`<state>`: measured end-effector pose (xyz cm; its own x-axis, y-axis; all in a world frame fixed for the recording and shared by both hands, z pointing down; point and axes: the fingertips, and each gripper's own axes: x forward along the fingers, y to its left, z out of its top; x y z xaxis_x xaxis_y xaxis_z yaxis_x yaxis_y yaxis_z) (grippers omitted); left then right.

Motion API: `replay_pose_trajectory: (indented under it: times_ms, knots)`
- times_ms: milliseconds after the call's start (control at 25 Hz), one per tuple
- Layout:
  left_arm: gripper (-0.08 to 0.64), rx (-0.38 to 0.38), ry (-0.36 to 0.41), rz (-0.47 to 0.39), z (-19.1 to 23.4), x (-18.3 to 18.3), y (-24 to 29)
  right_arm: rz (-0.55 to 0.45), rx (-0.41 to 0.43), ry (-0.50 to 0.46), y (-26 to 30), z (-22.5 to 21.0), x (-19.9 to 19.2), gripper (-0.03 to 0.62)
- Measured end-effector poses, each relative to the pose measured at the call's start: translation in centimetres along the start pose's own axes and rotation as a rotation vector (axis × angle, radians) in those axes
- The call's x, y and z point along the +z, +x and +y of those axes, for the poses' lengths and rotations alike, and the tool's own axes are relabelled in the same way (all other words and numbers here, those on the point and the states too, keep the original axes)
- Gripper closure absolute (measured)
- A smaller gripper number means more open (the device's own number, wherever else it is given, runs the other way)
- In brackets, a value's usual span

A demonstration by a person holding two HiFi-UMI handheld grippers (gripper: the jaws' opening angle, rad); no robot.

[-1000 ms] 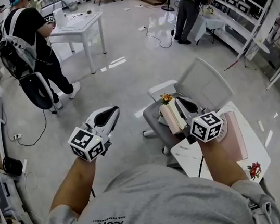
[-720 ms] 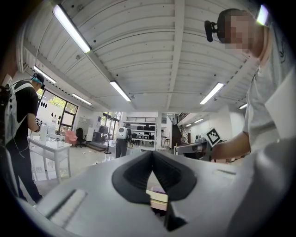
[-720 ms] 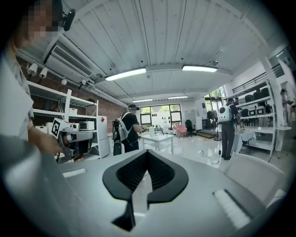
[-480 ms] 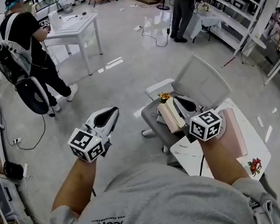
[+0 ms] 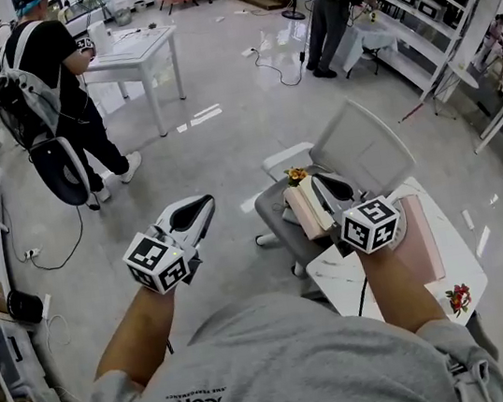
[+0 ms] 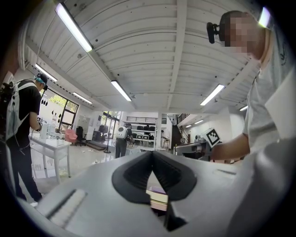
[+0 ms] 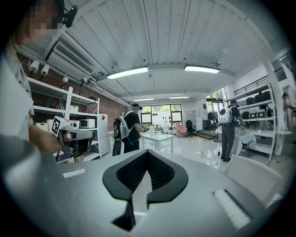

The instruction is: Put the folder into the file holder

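Looking steeply down over a grey shirt, I see two bare forearms stretched forward. The left gripper (image 5: pixel 204 198) hovers over bare floor, its jaws pressed together with nothing between them. The right gripper (image 5: pixel 317 181) hangs above a grey chair with a white back (image 5: pixel 367 153). Its jaws also meet at the tips and are empty.

The flat pink folder (image 5: pixel 422 249) lies on the small white desk (image 5: pixel 339 278) at lower right, just beside the right gripper's marker cube. A cream, box-like file holder (image 5: pixel 303 214) with a small orange flower (image 5: pixel 298 177) at its far end sits just left of the right gripper. I cannot tell whether it rests on the chair or the desk.
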<state>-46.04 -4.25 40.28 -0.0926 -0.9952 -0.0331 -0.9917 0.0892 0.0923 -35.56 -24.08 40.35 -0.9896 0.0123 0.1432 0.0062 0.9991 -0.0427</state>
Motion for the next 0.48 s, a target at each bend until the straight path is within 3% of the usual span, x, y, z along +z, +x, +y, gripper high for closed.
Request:
replay_pose_trajectory:
  times_ms: [480]
  knots:
    - [0.502,0.000,-0.006,-0.006,-0.23,0.20,-0.39,-0.002,0.001,-0.007,-0.14,0.46,0.43,0.589]
